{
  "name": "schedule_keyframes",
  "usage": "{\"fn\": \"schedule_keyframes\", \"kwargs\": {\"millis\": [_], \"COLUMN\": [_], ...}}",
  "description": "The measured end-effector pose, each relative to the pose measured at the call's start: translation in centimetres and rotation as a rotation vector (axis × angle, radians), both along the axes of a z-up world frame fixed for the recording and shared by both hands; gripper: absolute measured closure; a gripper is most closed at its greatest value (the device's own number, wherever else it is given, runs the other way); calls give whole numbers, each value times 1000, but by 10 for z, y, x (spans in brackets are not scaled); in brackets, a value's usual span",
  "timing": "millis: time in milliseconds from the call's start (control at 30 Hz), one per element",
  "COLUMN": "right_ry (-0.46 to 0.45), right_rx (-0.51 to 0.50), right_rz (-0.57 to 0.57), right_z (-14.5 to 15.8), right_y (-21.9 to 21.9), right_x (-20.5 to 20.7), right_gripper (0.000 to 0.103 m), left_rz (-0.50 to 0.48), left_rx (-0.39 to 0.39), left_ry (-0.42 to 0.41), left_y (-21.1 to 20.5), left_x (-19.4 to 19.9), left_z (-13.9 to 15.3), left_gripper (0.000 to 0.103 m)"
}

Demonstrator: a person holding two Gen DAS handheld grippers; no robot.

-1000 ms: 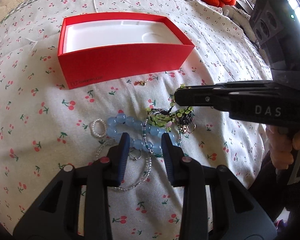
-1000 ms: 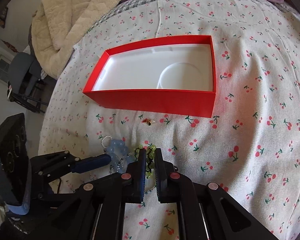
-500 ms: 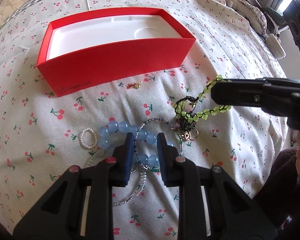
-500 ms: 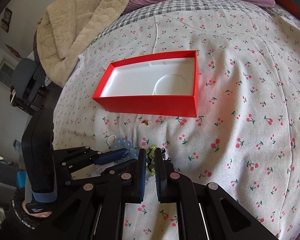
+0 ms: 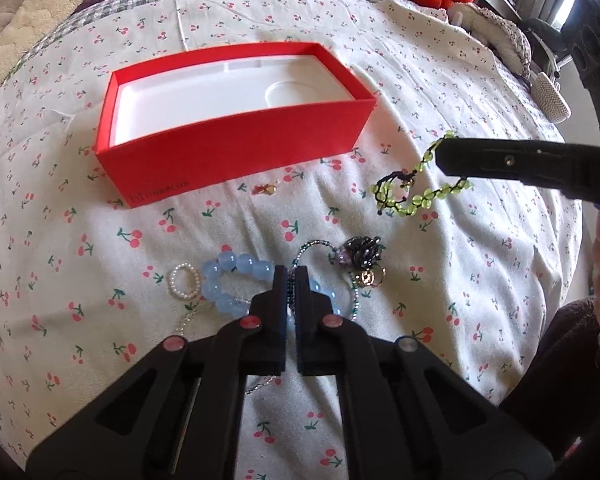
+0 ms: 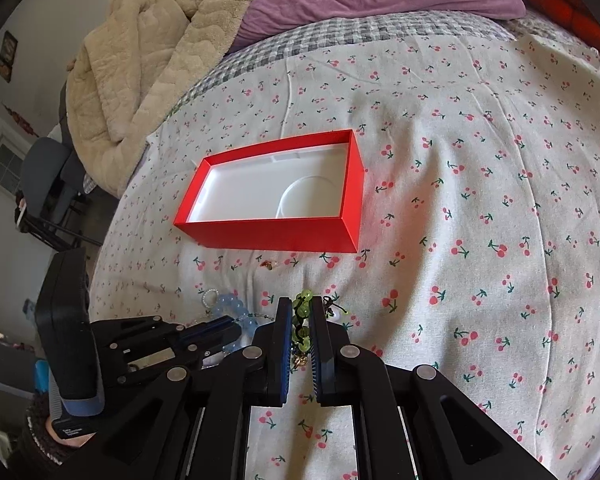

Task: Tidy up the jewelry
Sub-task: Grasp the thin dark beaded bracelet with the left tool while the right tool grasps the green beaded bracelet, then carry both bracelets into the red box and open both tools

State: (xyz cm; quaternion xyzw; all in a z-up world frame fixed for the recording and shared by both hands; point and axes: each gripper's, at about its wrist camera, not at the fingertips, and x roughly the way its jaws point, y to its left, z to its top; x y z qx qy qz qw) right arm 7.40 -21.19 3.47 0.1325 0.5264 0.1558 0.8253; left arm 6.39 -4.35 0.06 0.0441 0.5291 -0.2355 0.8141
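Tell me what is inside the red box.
The red box shows only a bare white moulded insert with a round recess; no jewelry is in it. The strip of floor behind its near wall is hidden.

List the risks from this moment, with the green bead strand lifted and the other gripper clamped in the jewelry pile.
1. The green glass-bead strand on black cord dangles from the right gripper; only a short section is pinched, so it could slip out before reaching the red cardboard box.
2. The left gripper is shut on a thin dark seed-bead strand that crosses the pale blue round-bead bracelet and the dark bead cluster; lifting may drag those along.
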Motion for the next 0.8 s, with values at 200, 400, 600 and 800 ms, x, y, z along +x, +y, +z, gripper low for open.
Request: {"fn": "schedule_keyframes", "kwargs": {"millis": [200, 400, 600, 800], "right_ry": [-29, -78, -117, -134], "right_rx": [3, 32, 55, 54], "right_rz": [-16, -31, -51, -73], "right_z": [12, 31, 42, 37], "right_y": [-3, -3, 3, 6], "right_x": [2, 10, 28, 48], "right_gripper": [95, 95, 95, 95], "left_rz": [16, 68, 131, 161], "left_rx": [-64, -118, -197, -254], "left_ry": [-43, -121, -161, -118], "left_y": [8, 11, 18, 11], "left_x": [8, 22, 45, 76], "left_z": [29, 63, 90, 85], "left_gripper": [100, 100, 100, 100]}}
